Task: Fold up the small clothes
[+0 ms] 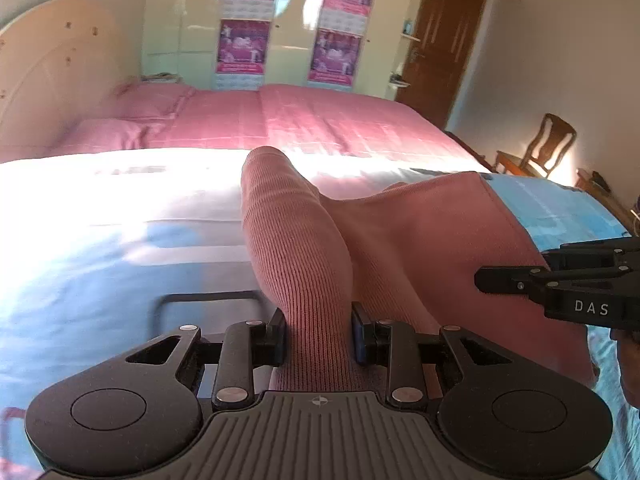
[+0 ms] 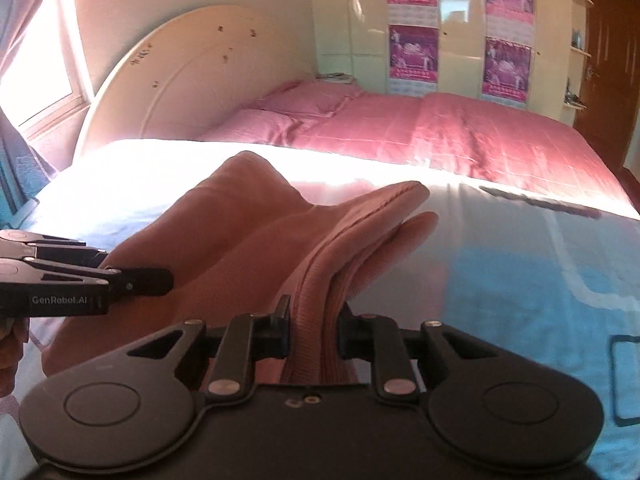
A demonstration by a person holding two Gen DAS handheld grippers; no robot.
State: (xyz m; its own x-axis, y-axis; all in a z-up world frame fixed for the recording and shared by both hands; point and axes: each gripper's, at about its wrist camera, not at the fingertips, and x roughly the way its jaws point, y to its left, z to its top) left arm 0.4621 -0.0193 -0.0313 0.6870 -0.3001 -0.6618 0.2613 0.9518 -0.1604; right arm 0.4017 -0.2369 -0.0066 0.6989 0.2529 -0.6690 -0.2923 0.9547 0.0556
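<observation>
- Left hand-held gripper (image 1: 319, 336): both fingers are pressed against a bunched fold of the pink knit garment (image 1: 420, 240), which passes between them and rises toward the camera; the jaws stand closed on the cloth.
- Right hand-held gripper (image 2: 313, 330): its fingers likewise pinch a ribbed, doubled edge of the same garment, the jaws drawn together on the fabric.
- Pink knit garment: small and ribbed, it is lifted at two points and sags between the two grippers, its far portions draping onto the light blue sheet (image 1: 100, 264). In the right wrist view a hemmed edge (image 2: 384, 204) projects forward beyond the grip, with a second layer just beneath it.
- Each gripper appears in the other's view: the right one enters from the right edge of the left wrist view (image 1: 492, 280), beside the garment's side; the left one enters from the left edge of the right wrist view (image 2: 160, 280), its tip against the cloth.
- Light blue sheet: spread over the near part of the bed, strongly sunlit along its far border.
- Pink bedspread (image 1: 320, 120): covers the far part of the bed, with pillows (image 2: 280, 116) near the cream headboard (image 2: 192, 76).
- Background: a cream wardrobe bearing purple posters (image 1: 336, 56), a brown door (image 1: 444, 48), and a wooden chair (image 1: 540, 148).
</observation>
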